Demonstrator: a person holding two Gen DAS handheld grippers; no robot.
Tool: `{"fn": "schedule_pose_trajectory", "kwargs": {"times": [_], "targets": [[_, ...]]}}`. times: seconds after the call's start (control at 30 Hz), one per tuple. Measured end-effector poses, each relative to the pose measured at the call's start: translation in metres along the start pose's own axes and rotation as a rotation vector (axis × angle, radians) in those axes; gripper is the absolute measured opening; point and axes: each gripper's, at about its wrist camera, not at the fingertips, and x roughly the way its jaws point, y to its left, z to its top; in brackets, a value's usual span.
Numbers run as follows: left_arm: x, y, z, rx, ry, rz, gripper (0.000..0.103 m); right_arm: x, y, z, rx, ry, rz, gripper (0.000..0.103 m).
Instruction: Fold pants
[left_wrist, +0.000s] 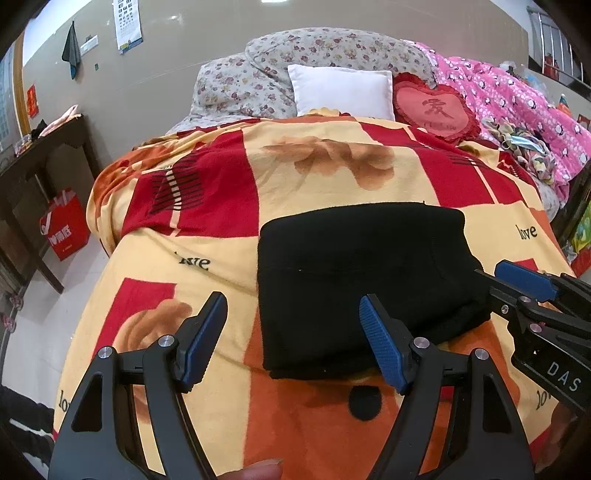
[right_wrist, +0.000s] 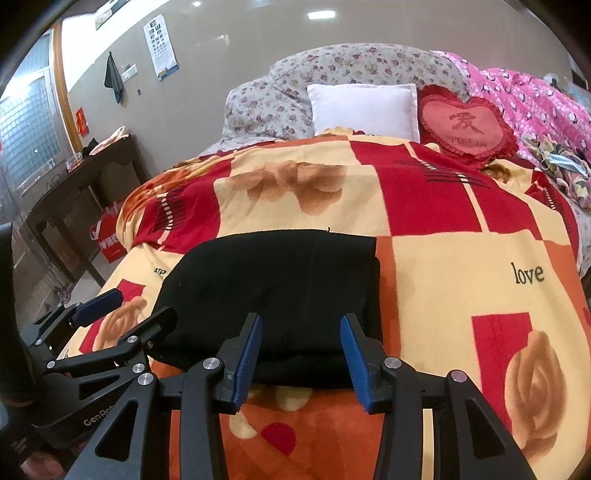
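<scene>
The black pants (left_wrist: 362, 280) lie folded into a compact rectangle on the red, yellow and orange blanket (left_wrist: 207, 369). My left gripper (left_wrist: 291, 299) stands wide open over the bundle's near left corner, gripping nothing. In the right wrist view the pants (right_wrist: 273, 288) fill the middle. My right gripper (right_wrist: 301, 317) hovers open over their near edge, its blue pads apart from the cloth. It also shows in the left wrist view as the right gripper (left_wrist: 495, 273) at the bundle's right side. The left gripper (right_wrist: 140, 302) sits by the bundle's left edge.
A white pillow (left_wrist: 341, 92), a red heart cushion (left_wrist: 436, 109) and a floral quilt (left_wrist: 258, 81) lie at the head of the bed. Pink bedding (left_wrist: 509, 96) is piled at the right. A dark table (left_wrist: 44, 155) and a red bag (left_wrist: 66, 229) stand left of the bed.
</scene>
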Motion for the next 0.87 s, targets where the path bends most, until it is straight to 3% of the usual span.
{"fn": "schedule_pose_trajectory", "kwargs": {"times": [0.87], "targets": [[-0.0017,-0.006,-0.0041,0.004,-0.006,-0.029,0.075,0.0068,0.0008,-0.0075,0.014,0.024,0.017,0.043]]}}
